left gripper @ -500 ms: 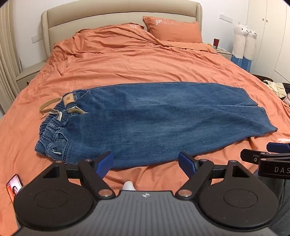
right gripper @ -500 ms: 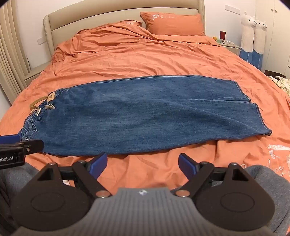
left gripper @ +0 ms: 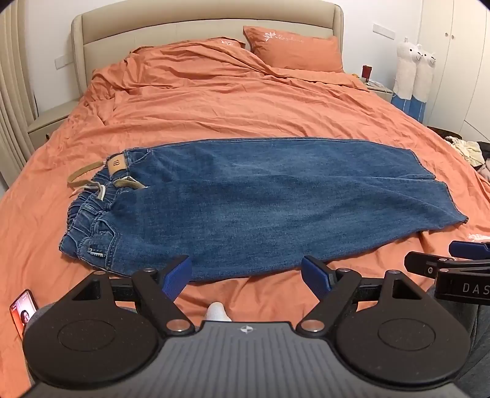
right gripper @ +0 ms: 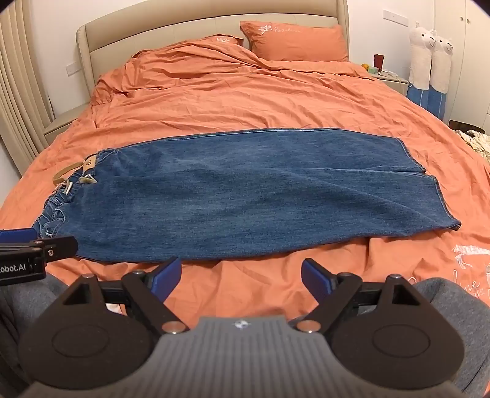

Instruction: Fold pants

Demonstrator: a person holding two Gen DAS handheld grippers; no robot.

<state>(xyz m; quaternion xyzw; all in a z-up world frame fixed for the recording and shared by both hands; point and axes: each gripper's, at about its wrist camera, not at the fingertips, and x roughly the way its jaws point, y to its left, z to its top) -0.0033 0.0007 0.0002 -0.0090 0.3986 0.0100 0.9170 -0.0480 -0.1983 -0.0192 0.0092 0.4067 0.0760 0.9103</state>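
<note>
Blue jeans (left gripper: 260,202) lie flat across the orange bed (left gripper: 214,101), folded lengthwise, one leg on the other. The waistband with a tan belt (left gripper: 85,171) is at the left, the hems at the right. They show the same way in the right wrist view (right gripper: 245,196). My left gripper (left gripper: 246,275) is open and empty, just short of the jeans' near edge. My right gripper (right gripper: 240,277) is open and empty, over the bedding in front of the jeans. Each gripper shows at the edge of the other's view: the right (left gripper: 453,269), the left (right gripper: 30,248).
A phone (left gripper: 23,312) lies on the bed at the near left. An orange pillow (left gripper: 294,49) and a beige headboard (left gripper: 199,27) are at the far end. A nightstand (right gripper: 389,76), plush toys (left gripper: 415,70) and a clothes pile (left gripper: 465,147) are at the right.
</note>
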